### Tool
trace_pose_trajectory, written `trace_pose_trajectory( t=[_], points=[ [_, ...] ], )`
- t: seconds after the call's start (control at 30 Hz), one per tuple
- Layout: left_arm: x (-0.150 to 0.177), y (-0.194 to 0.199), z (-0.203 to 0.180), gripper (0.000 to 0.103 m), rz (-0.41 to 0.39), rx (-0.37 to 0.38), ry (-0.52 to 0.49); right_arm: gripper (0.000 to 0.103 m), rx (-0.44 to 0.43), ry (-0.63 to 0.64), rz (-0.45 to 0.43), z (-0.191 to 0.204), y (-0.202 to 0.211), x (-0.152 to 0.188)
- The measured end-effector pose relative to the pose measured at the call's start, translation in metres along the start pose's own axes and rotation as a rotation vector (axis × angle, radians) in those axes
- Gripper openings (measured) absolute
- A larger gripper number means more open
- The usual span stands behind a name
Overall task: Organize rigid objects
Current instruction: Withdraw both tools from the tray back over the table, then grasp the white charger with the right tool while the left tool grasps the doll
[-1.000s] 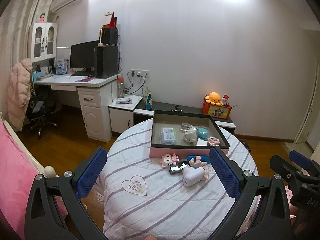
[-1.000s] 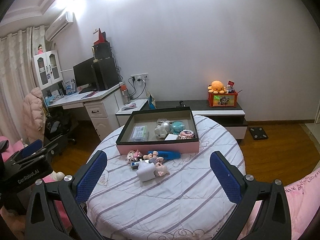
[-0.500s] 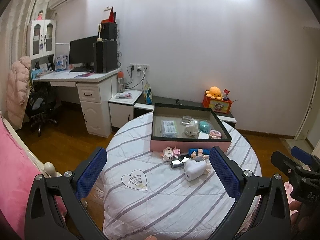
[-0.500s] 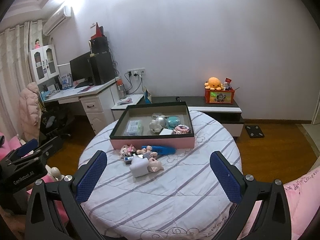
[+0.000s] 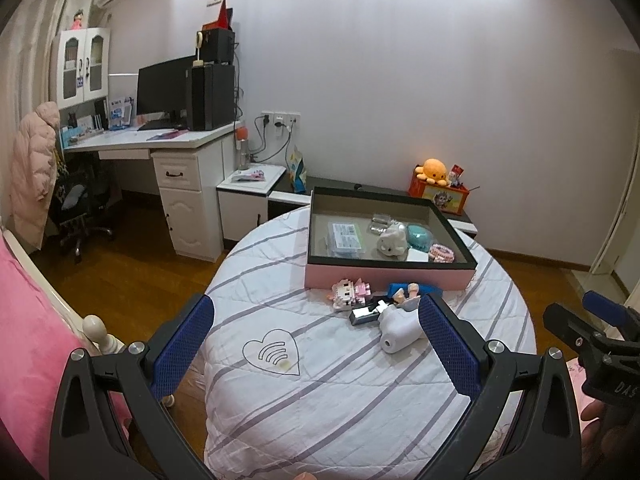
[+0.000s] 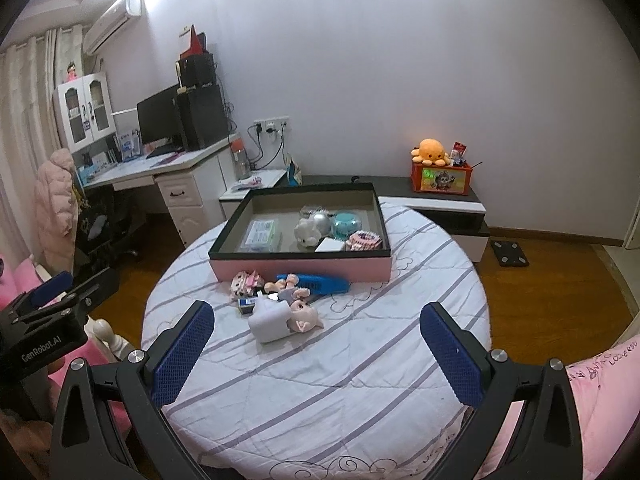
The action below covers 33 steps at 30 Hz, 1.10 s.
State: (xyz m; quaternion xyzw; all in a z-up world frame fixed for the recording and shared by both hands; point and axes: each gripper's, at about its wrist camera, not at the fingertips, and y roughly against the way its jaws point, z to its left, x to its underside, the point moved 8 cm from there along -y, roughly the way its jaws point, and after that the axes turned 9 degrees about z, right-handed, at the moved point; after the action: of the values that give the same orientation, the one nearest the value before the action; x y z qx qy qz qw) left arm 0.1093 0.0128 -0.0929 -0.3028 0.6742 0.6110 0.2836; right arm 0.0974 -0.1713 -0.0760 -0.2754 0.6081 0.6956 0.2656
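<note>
Both tools spread wide over the round bench, nothing grabbed

The left tool and right tool hang above the near side of the striped round bench, jaws wide apart and empty. The pink tray sits at the far side with a white plush, a teal case and a clear box inside. Just in front of it is a loose pile: a blocky pink figure, a blue thing, a little doll and a white gadget, all touching or nearly so.
</note>
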Motion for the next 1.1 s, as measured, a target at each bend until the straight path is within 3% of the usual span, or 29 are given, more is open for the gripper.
trace_pose_trajectory(
  t=[0.6,1.03,1.1],
  points=[
    [0.020,-0.072,0.002,0.103,0.105,-0.019,-0.037,0.103,-0.029,0.020,0.219,0.011,-0.102,0.033],
    [0.027,-0.117,0.017,0.103,0.164,-0.039,-0.021,0.103,-0.095,0.086,0.245,0.038,-0.149,0.034],
    [0.027,-0.125,0.021,0.103,0.172,-0.042,-0.018,0.098,-0.098,0.100,0.239,0.045,-0.155,0.033]
  ],
)
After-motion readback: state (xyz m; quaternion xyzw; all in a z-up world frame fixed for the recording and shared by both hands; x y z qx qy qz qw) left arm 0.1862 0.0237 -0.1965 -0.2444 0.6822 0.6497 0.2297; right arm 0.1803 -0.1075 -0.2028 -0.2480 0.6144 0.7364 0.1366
